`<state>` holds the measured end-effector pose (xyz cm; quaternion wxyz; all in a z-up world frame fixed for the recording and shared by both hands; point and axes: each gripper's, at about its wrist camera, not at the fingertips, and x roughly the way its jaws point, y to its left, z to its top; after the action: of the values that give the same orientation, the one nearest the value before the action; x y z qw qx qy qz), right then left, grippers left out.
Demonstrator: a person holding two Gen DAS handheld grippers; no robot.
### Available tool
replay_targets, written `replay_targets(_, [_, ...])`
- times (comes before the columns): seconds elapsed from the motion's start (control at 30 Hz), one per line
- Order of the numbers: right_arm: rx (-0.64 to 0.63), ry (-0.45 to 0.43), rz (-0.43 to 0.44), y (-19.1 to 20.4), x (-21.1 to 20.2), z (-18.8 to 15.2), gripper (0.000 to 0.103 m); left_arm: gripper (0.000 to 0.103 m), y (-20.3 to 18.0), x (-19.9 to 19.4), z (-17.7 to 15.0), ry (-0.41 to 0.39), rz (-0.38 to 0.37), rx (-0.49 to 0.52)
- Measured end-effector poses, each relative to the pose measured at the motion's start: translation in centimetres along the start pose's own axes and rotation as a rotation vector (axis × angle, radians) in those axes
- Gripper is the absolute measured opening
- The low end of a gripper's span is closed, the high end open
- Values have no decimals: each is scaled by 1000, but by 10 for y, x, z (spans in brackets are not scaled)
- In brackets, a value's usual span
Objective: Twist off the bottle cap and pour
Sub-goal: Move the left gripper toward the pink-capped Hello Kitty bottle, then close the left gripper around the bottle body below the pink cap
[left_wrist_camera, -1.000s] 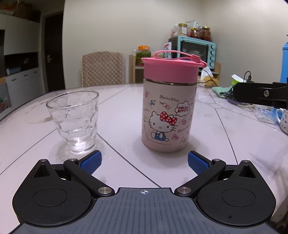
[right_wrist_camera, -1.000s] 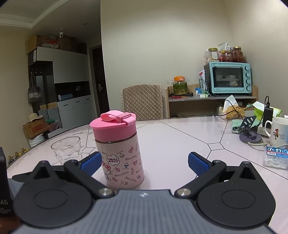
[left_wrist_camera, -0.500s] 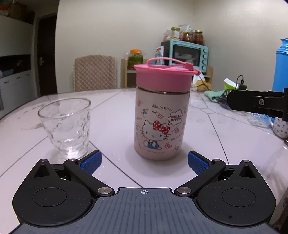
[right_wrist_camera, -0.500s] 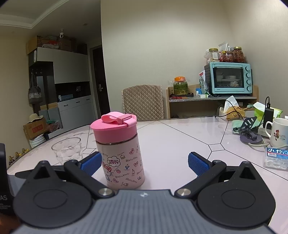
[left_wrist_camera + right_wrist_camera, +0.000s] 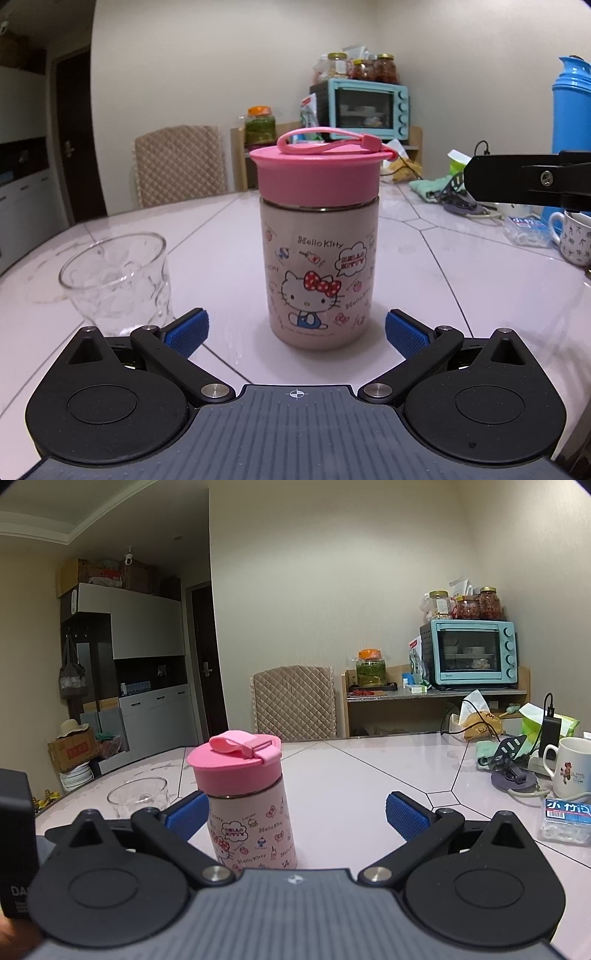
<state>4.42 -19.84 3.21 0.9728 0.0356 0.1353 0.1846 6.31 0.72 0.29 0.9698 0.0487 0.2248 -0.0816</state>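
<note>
Tabletop: both tongs (image 5: 297, 332) (image 5: 295, 814) gape wide, bottle (image 5: 319, 266) untouched

The room light is soft and a bit dim, the shiny table (image 5: 424, 280) shows pale glare, the glass (image 5: 116, 277) looks a little blurry, the corners of both pictures go dark, and straight walls bend near the edges.

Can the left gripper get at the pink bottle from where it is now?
Probably yes. The left gripper is open, wider than the bottle, which stands upright straight ahead between its fingers' line. Nothing lies between; the glass sits off to the left.
</note>
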Motion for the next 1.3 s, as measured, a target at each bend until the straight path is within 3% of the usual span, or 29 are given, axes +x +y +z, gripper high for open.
replay_targets(0.57, [-2, -37, -4, 0, -2, 12, 103, 103, 1, 26, 18, -44, -48, 44])
replay_targets(1.3, [-1, -20, -8, -2, 5, 12, 103, 103, 0, 53, 19, -72, -129, 77])
